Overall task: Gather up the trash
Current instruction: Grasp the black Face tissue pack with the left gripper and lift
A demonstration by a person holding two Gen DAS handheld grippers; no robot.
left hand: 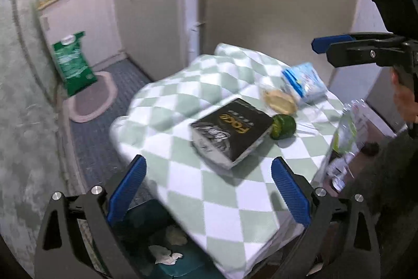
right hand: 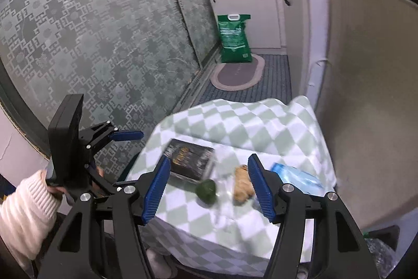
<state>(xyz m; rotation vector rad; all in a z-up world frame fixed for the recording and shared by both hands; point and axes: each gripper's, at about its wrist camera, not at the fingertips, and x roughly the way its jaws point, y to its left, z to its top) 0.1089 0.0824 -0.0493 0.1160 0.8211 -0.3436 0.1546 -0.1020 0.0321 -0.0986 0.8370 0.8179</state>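
A low table under a green-and-white checked cloth (left hand: 209,190) (right hand: 235,122) holds a black book (left hand: 230,130) (right hand: 190,158), a green round fruit (left hand: 283,126) (right hand: 207,190), a tan crumpled wrapper (left hand: 279,101) (right hand: 243,184) and a blue-white plastic packet (left hand: 304,81) (right hand: 295,178). My left gripper (left hand: 209,190) is open and empty above the table's near edge. My right gripper (right hand: 206,187) is open and empty, hovering over the fruit and wrapper; it also shows at the right of the left wrist view (left hand: 339,49). A dark bin with crumpled tissues (left hand: 167,252) sits below the table.
A green sack (left hand: 73,62) (right hand: 235,39) stands on a pink oval mat (left hand: 91,101) (right hand: 236,75) by white kitchen cabinets (left hand: 146,17). A patterned glass sliding door (right hand: 91,43) runs along the left. A clear plastic bottle (left hand: 344,137) is at the table's right.
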